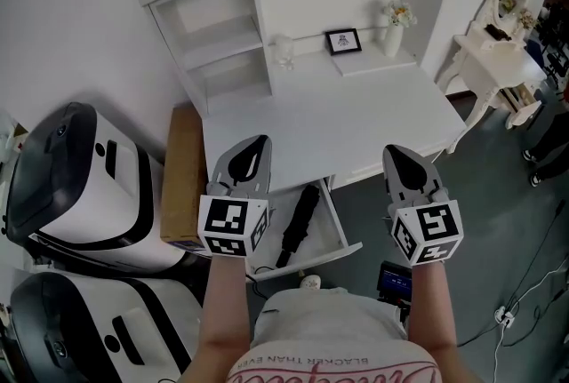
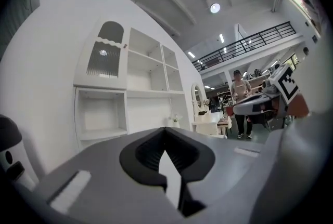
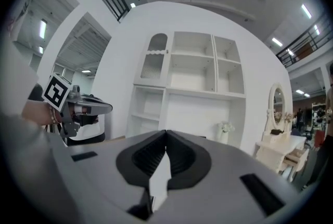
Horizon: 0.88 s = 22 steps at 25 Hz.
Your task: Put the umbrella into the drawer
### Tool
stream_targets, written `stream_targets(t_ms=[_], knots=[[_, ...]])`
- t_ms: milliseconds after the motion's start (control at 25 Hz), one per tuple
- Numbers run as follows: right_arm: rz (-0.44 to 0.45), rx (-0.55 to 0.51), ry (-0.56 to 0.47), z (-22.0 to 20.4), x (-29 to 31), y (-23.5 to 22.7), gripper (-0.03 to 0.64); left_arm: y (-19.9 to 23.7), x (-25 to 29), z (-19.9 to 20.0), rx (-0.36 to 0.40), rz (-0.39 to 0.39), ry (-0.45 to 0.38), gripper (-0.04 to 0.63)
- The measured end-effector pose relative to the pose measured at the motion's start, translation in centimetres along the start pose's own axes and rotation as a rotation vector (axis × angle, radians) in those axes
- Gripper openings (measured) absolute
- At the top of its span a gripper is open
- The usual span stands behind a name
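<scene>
**Umbrella lies in the open drawer, both grippers empty above it**

The drawer (image 1: 311, 262) stands pulled out, a shallow white tray with thin walls and a flat front panel. The umbrella (image 1: 298, 224) lies inside it: a folded black one, slim and stick-like, with soft matte fabric wrapped tight. It rests at a slant across the drawer's floor, probably because that is how its length fits between the walls.

The left gripper (image 1: 259, 143) is above the drawer's left edge and the right gripper (image 1: 392, 151) is above and to the right of the drawer. Both point level toward the shelving behind it. In each gripper view the ribbed black pads meet at the tips with nothing between them, so both jaws are closed and hold nothing. By my reading, they are held high and clear of the drawer because the placing is done and neither has anything left to carry.

The grippers are smooth grey plastic shells tapering to a point, each with a cube of black-and-white square markers at the wrist.

Directly above the drawer is the desk (image 1: 338, 119) it belongs to, plain, white and smooth. A tall brown cardboard box (image 1: 182, 172) stands to the drawer's left.

The umbrella appears fully inside, so the task looks met. Pushing the drawer shut would be the only natural step left.
</scene>
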State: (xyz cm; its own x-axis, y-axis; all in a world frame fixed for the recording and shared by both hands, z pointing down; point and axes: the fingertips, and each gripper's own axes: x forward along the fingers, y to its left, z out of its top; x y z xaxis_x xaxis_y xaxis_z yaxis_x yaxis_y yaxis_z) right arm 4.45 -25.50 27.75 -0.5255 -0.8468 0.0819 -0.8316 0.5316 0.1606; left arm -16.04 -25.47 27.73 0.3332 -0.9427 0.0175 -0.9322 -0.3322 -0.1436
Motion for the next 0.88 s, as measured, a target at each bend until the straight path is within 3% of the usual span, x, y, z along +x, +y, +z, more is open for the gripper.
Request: stream_targets(t_ms=[400, 720, 880], knots=[[-0.018, -0.096, -0.141, 6.7, -1.1, -0.3, 0.009, 1.9, -1.3, 7.1, -0.021, 0.048, -0.167, 0.01], [-0.039, -0.135, -0.194, 9.1, -2.5, -0.4, 0.009, 1.5, -2.7, 10.3, 0.094, 0.079, -0.246, 0.01], [-0.035, -0.131, -0.197, 9.1, -2.6, -0.3, 0.009, 1.0, -3.1, 10.4, 0.106, 0.082, -0.265, 0.01]])
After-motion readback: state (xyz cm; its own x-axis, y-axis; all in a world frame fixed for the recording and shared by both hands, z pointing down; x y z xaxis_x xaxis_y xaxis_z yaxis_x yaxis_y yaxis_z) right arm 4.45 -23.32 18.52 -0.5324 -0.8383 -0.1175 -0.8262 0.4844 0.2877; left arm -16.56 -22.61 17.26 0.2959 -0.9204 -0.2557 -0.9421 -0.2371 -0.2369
